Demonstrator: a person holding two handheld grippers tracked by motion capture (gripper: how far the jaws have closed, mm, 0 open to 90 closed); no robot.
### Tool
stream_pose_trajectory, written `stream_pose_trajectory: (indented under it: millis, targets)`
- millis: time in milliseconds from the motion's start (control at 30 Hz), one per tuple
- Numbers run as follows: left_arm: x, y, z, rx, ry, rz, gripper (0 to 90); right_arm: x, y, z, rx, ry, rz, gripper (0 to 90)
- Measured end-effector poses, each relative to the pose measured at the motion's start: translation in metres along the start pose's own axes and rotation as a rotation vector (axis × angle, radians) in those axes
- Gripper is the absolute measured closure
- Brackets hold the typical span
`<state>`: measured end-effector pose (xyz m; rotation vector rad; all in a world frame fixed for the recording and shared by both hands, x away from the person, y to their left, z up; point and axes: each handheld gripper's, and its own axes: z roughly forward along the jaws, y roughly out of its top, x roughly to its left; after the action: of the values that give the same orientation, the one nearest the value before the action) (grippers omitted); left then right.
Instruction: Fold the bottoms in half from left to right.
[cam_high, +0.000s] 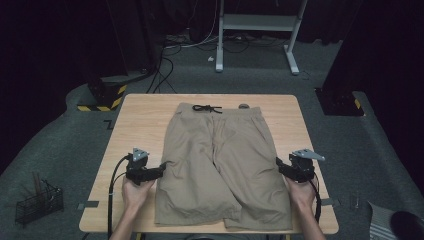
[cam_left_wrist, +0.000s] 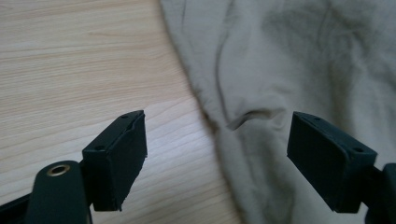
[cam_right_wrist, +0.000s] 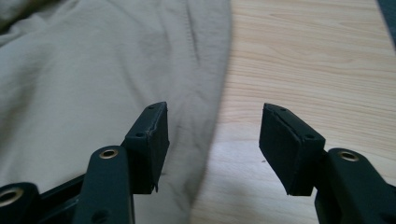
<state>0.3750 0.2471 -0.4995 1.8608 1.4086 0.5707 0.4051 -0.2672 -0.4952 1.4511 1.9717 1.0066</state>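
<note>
Khaki fabric shorts with a black drawstring (cam_high: 220, 160) lie flat at centre frame on the light wooden table (cam_high: 145, 117), waistband toward the top. The left gripper (cam_high: 162, 167) sits at the shorts' left edge, jaws spread wide, straddling the hem. The right gripper (cam_high: 279, 164) is at the right edge, jaws likewise apart, holding nothing.

Matt khaki cloth shorts (cam_high: 220, 160) lie on a smooth, seemingly pale wood table (cam_high: 140, 120).
</note>
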Motion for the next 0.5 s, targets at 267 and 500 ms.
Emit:
stream_pose_trajectory:
  millis: [267, 500]
  targets:
    - [-0.027, 0.008, 0.004, -0.032, -0.059, 0.011, 22.3, 0.013, 0.001, 0.005, 0.005, 0.057, -0.053, 44.2]
    - [-0.047, 0.008, 0.025, 0.034, -0.049, 0.1, 24.5, 0.023, 0.0, 0.015, 0.022, 0.081, -0.068, 44.8]
